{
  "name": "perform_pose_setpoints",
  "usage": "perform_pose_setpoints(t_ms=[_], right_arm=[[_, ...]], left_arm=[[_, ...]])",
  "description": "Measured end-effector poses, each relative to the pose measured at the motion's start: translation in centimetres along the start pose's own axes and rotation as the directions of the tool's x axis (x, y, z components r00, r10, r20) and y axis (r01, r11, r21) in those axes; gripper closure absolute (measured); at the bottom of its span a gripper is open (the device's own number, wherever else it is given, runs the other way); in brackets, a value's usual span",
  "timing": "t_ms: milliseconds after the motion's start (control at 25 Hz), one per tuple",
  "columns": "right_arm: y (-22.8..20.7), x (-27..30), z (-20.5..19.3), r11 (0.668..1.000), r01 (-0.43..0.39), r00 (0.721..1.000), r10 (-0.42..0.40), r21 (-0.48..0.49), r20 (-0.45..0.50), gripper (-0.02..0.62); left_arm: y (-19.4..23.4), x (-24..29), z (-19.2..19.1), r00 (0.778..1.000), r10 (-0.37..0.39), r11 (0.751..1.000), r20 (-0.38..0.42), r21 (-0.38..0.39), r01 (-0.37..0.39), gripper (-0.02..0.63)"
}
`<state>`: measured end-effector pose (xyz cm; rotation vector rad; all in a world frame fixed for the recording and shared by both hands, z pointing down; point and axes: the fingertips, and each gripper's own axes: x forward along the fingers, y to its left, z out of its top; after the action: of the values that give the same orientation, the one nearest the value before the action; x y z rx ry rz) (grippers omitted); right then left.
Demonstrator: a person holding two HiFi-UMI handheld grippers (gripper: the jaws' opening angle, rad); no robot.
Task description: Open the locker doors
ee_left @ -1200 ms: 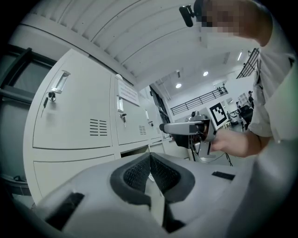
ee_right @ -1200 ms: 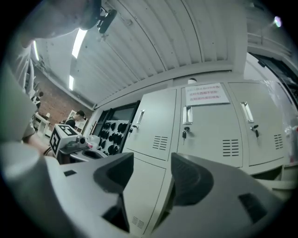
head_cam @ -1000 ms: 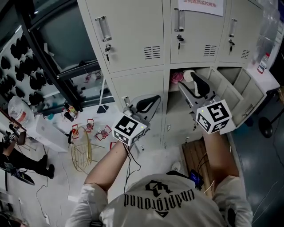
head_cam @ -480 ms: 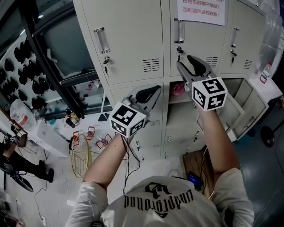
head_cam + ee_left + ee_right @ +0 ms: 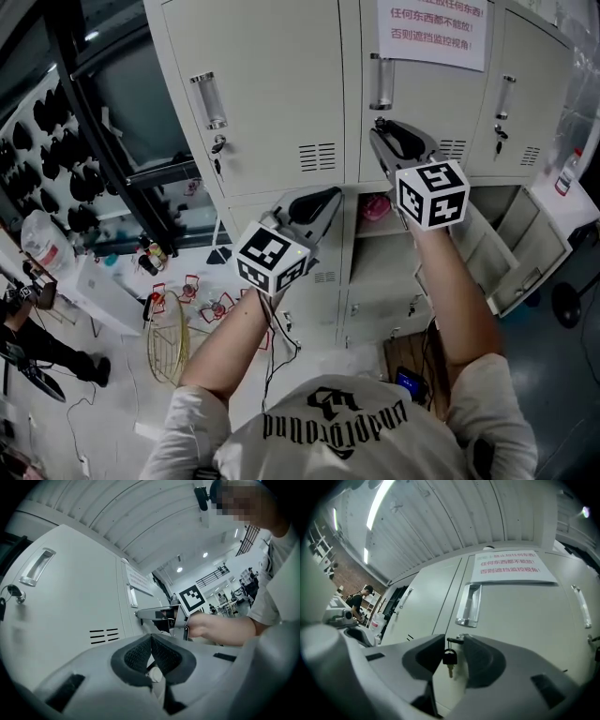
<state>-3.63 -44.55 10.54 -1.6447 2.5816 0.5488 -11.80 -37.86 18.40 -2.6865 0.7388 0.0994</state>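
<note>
A bank of beige lockers fills the head view. The upper middle door [image 5: 422, 94] is closed and carries a paper notice [image 5: 436, 21] and a recessed handle [image 5: 380, 82]. A key [image 5: 453, 641] sticks out of its lock, with a spare key [image 5: 450, 660] hanging from it. My right gripper [image 5: 380, 127] is at that lock; its jaws are closing with the key [image 5: 380, 105] between them, a thin gap still showing on each side. My left gripper [image 5: 333, 195] hangs shut and empty in front of the lower left door [image 5: 300, 234].
The lower middle locker stands open with a pink thing [image 5: 375, 206] inside, and the lower right door [image 5: 511, 244] hangs open. The upper left door [image 5: 272, 84] and upper right door [image 5: 534, 103] are closed. Clutter lies on the floor [image 5: 169, 319] at the left.
Both grippers have risen. The right one moved from the open lower lockers up to the upper middle door's lock, and its jaws have narrowed around the key.
</note>
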Motion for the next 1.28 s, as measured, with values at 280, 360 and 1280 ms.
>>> perform_pose_setpoints(t_ms=[280, 360, 1280], right_arm=[[-0.4, 0.1, 0.1, 0.999, 0.033, 0.999, -0.033, -0.014, 0.008, 0.492], [-0.4, -0.1, 0.1, 0.999, 0.04, 0.999, -0.04, -0.019, 0.012, 0.494], [0.2, -11.5, 2.7, 0.997, 0.073, 0.997, -0.073, 0.005, 0.001, 0.505]], left_arm=[[0.5, 0.0, -0.4, 1.0, 0.005, 1.0, 0.005, -0.012, -0.004, 0.598], [0.5, -0.1, -0.5, 1.0, 0.004, 1.0, 0.005, -0.015, -0.004, 0.598], [-8.6, -2.1, 2.3, 0.989, -0.147, 0.988, 0.029, -0.036, 0.148, 0.598]])
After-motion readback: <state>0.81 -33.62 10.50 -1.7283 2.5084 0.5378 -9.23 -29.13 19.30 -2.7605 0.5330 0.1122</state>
